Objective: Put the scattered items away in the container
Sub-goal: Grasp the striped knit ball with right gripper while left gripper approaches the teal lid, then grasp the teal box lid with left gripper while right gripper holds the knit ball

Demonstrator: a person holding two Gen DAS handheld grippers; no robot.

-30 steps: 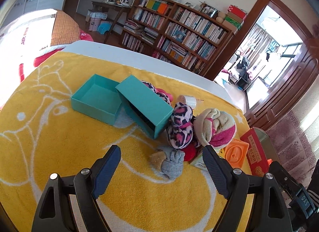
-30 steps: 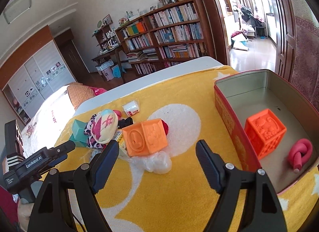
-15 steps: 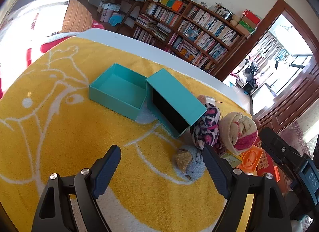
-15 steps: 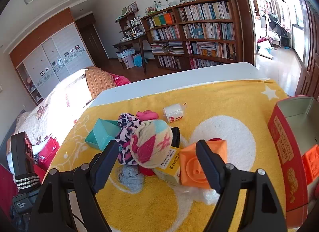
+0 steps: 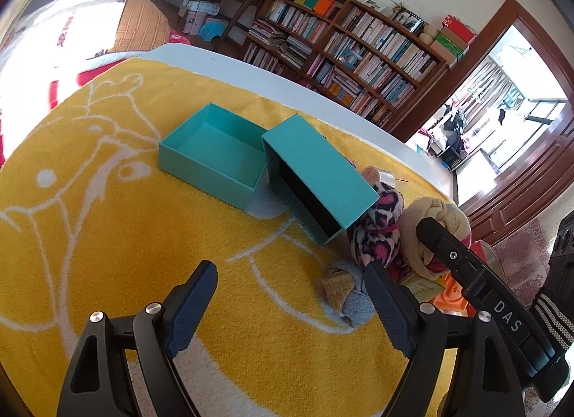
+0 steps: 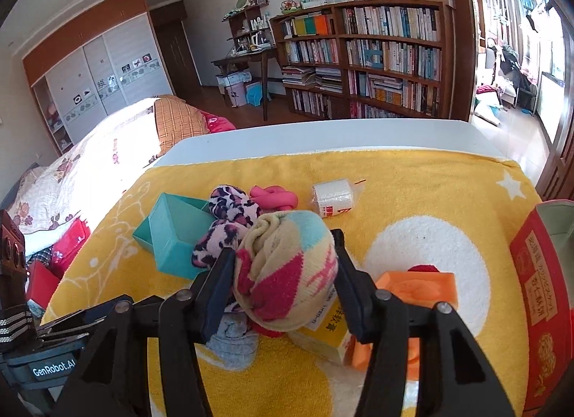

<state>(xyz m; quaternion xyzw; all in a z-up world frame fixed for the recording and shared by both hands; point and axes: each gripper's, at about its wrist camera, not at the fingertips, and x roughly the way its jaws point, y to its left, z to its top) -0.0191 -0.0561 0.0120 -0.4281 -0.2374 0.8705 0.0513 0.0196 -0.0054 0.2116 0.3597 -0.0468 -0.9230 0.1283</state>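
Right gripper point(image 6: 285, 273): jaws have just been closing, now clamped on the rolled striped sock point(image 6: 287, 270), still within the pile. Left gripper point(image 5: 290, 306): jaws wide, empty, over bare yellow towel point(image 5: 107, 237).

Left to tidy, judged: grey sock point(image 6: 233, 340), yellow carton point(image 6: 328, 336), orange block point(image 6: 418, 289), leopard sock point(image 6: 229, 227), pink knot point(image 6: 274, 196), white roll point(image 6: 332, 196).

Red tin point(image 6: 541, 295) sits at right edge; only its wall shows, contents unseen. Open towel between pile and tin. Teal box point(image 5: 211, 155) and lid point(image 5: 319, 173) beyond.

Cream-pink-blue rolled sock ball point(image 6: 287, 270) atop the pile, red tin point(image 6: 538, 295) open at right
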